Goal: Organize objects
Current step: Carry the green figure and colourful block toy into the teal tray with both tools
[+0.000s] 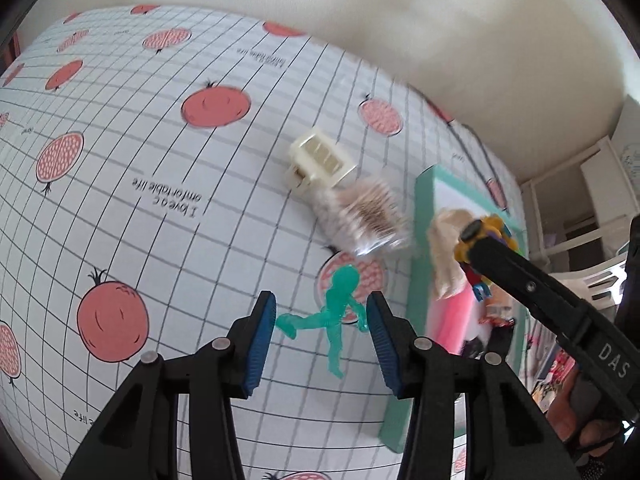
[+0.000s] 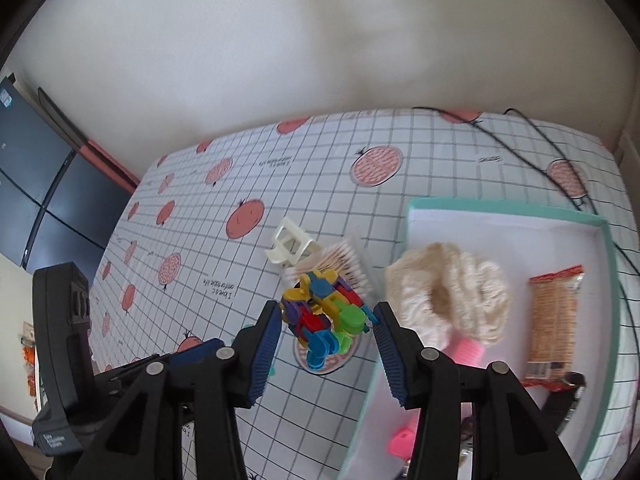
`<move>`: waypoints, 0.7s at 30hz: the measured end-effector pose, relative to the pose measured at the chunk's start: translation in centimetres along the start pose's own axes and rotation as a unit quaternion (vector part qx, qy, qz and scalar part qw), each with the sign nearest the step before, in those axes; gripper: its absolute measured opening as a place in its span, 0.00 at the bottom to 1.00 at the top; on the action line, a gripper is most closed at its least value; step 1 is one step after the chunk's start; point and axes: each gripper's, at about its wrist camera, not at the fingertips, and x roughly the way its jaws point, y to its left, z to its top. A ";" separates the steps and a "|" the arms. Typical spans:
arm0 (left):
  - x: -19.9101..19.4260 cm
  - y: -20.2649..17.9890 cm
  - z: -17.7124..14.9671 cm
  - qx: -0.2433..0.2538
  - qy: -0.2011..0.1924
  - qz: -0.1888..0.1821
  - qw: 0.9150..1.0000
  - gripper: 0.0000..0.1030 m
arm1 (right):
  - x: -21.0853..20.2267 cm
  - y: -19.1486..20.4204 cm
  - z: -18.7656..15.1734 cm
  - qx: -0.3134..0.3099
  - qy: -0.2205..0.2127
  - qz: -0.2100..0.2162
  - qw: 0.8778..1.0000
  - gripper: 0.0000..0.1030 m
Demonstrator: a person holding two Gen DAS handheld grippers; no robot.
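Gripping a multicoloured plastic toy (image 2: 326,316) between its blue pads, the right tool (image 2: 326,318) holds it up off the counter (image 2: 200,264), w/ the jaws part-way closed on the toy's sides. Right view shows what's in the teal tray (image 2: 604,240): cream knitted thing (image 2: 448,300), orange snack packet (image 2: 554,320), pink items at the near end; left view only gets the tray's side wall & a blurred bit of these. Left view shows the left tool (image 1: 322,320) w/ jaws part open around a green toy figure (image 1: 334,312); pads seem not to press it, though whether the figure lies on the counter or hangs in the grip I can't tell. In the right view the figure is nearly all hidden behind the right tool's finger, just a green sliver showing. Left view also catches the right tool from outside, coming in from the right w/ the toy at its tip, by the tray's edge. Both views show a cream plastic piece (image 1: 320,158) & a clear box of cotton swabs (image 1: 366,216) on the counter, touching each other, just left of the tray. Only the right view shows black cables (image 2: 552,148) at the counter's far side & the left tool's black body at lower left.
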 end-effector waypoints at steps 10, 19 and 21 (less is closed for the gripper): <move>-1.6 -5.2 0.9 0.020 -0.044 -0.025 0.999 0.47 | -4.9 -6.1 -0.4 0.036 -0.040 -0.037 0.998 0.49; -0.3 -12.0 -1.3 0.090 -0.050 -0.041 0.994 0.47 | -7.3 -11.1 -1.3 0.060 -0.052 -0.086 0.993 0.49; 0.1 -13.2 -1.8 0.105 -0.052 -0.043 0.992 0.47 | -7.7 -12.1 -1.4 0.066 -0.054 -0.100 0.991 0.49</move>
